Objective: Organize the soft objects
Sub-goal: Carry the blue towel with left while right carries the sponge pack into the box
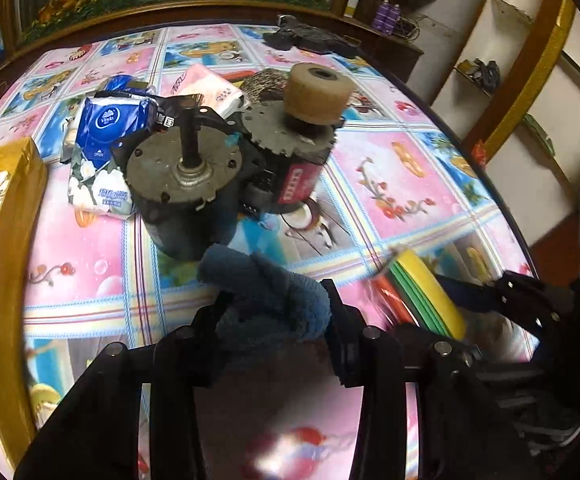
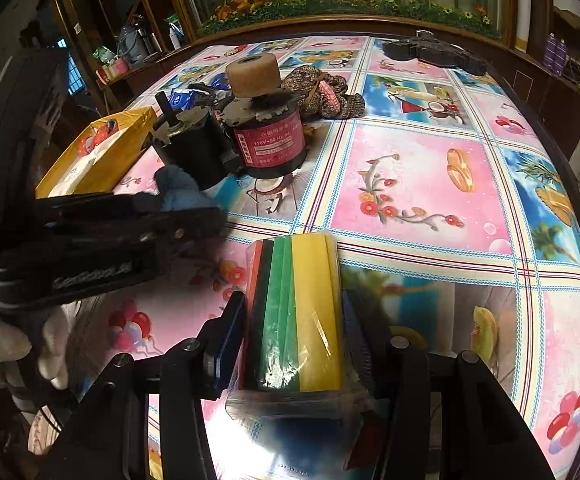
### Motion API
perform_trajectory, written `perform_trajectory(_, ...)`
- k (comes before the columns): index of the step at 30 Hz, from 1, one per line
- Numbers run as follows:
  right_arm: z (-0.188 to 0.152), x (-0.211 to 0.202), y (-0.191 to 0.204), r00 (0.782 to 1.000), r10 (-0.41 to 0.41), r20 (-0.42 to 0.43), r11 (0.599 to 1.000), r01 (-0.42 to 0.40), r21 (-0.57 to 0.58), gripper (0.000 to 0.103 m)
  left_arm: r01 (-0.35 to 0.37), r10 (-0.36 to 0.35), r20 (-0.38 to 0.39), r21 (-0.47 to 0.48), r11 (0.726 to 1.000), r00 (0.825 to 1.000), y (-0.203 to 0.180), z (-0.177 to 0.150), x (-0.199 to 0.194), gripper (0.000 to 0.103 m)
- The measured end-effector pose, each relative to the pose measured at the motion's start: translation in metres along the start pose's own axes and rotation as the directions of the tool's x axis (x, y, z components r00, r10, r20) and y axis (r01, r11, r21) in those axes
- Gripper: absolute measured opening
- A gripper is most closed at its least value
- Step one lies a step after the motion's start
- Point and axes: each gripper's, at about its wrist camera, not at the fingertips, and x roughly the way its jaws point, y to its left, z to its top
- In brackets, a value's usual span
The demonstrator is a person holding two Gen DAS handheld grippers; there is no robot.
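Clamping soft items for sorting: left gripper [image 1: 276, 304] is pinching the blue cloth [image 1: 266, 292], right gripper [image 2: 294, 320] is squeezing the wrapped sponge pack [image 2: 296, 312], near the motors [image 1: 186, 184].

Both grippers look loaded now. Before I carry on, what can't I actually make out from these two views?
- Blue cloth: its underside is hidden by the left gripper.
- Sponge pack: near end blurred by wrap glare; right gripper pad contact unclear.
- Tissue packs: partly behind the motors.
- Yellow box: cut off by the left-wrist frame edge.
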Motion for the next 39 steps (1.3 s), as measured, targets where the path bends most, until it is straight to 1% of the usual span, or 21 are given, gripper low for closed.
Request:
perform_trajectory(2, -0.002, -0.002, 0.003, 1.000, -0.011, 0.001, 1.000, 0.011, 0.005, 0.041, 0.030, -0.030, 0.018, -0.005, 1.000, 0.999, 0.003, -0.008, -0.013, 0.038)
perform_trajectory(4, -0.005, -0.006, 0.004, 1.000, 0.000, 0.000, 1.000, 0.000, 0.022, 0.040, 0.075, -0.074, 0.044, -0.019, 0.997, 0.996, 0.008, -0.015, -0.031, 0.038)
perform_trajectory(7, -0.007, -0.017, 0.009, 1.000, -0.006, 0.015, 1.000, 0.005, 0.028, 0.039, 0.129, -0.124, 0.100, -0.047, 0.991, 0.987, 0.022, -0.023, -0.062, 0.038)
perform_trajectory(9, -0.006, -0.027, 0.016, 1.000, -0.003, 0.031, 1.000, 0.003, 0.024, 0.039, 0.161, -0.150, 0.138, -0.071, 0.984, 0.979, 0.034, -0.028, -0.082, 0.038)
perform_trajectory(12, -0.002, -0.040, 0.033, 0.999, 0.013, 0.049, 1.000, -0.013, -0.001, 0.039, 0.180, -0.159, 0.187, -0.103, 0.978, 0.970, 0.058, -0.036, -0.112, 0.038)
perform_trajectory(15, 0.002, -0.052, 0.059, 0.998, 0.021, 0.064, 0.999, -0.017, -0.050, 0.039, 0.142, -0.109, 0.225, -0.134, 0.981, 0.968, 0.089, -0.043, -0.137, 0.038)
perform_trajectory(18, 0.008, -0.059, 0.086, 0.996, 0.057, 0.065, 0.994, -0.050, -0.100, 0.039, 0.068, -0.019, 0.238, -0.200, 0.977, 0.971, 0.133, -0.050, -0.154, 0.038)
perform_trajectory(20, 0.014, -0.059, 0.105, 0.995, 0.086, 0.056, 0.989, -0.078, -0.124, 0.039, 0.014, 0.041, 0.214, -0.250, 0.968, 0.976, 0.166, -0.053, -0.158, 0.038)
perform_trajectory(23, 0.026, -0.050, 0.136, 0.991, 0.127, 0.036, 0.980, -0.120, -0.160, 0.039, -0.069, 0.123, 0.163, -0.303, 0.950, 0.979, 0.210, -0.058, -0.152, 0.038)
perform_trajectory(27, 0.046, -0.034, 0.182, 0.983, 0.182, 0.005, 0.961, -0.176, -0.214, 0.039, -0.140, 0.184, 0.088, -0.364, 0.921, 0.979, 0.256, -0.059, -0.136, 0.038)
perform_trajectory(29, 0.057, -0.024, 0.203, 0.979, 0.203, -0.013, 0.950, -0.200, -0.240, 0.039, -0.166, 0.200, 0.052, -0.379, 0.910, 0.978, 0.273, -0.054, -0.125, 0.038)
perform_trajectory(32, 0.076, -0.006, 0.235, 0.973, 0.227, -0.040, 0.936, -0.229, -0.267, 0.039, -0.185, 0.208, 0.013, -0.407, 0.895, 0.978, 0.293, -0.042, -0.109, 0.038)
perform_trajectory(35, 0.095, 0.018, 0.257, 0.963, 0.257, -0.081, 0.926, -0.269, -0.265, 0.039, -0.195, 0.216, 0.004, -0.416, 0.888, 0.976, 0.308, -0.030, -0.098, 0.040)
perform_trajectory(39, 0.114, 0.058, 0.280, 0.948, 0.282, -0.145, 0.919, -0.311, -0.244, 0.039, -0.183, 0.206, 0.008, -0.430, 0.884, 0.978, 0.318, -0.016, -0.083, 0.041)
